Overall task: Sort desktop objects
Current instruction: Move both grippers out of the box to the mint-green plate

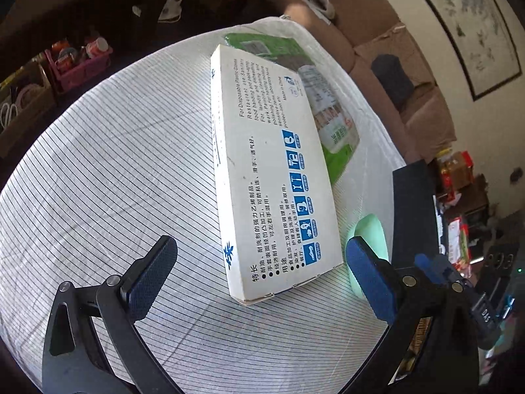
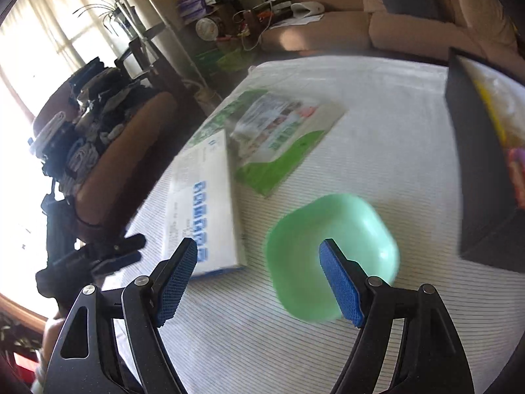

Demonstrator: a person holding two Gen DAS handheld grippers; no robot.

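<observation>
The white glove box (image 1: pixel 272 177) lies flat at twelve o'clock, partly on the green packet (image 1: pixel 334 138); my left gripper (image 1: pixel 259 275) is spread, empty. At two o'clock, my right gripper (image 2: pixel 262 282) gapes over the mint bowl (image 2: pixel 331 252), holding nothing, probably lining up grabs.

1. This is a living room in a home.
2. A brown sofa (image 2: pixel 328 31) with a dark cushion (image 2: pixel 410 1) runs along the far side.
3. A large framed painting (image 1: pixel 466 29) hangs on the right wall.
4. Curtains (image 2: pixel 62 16) cover a bright window at far left, with a potted plant (image 2: pixel 105 13) beside it.
5. A chair (image 2: pixel 108 151) on the left holds piled clothes.
</observation>
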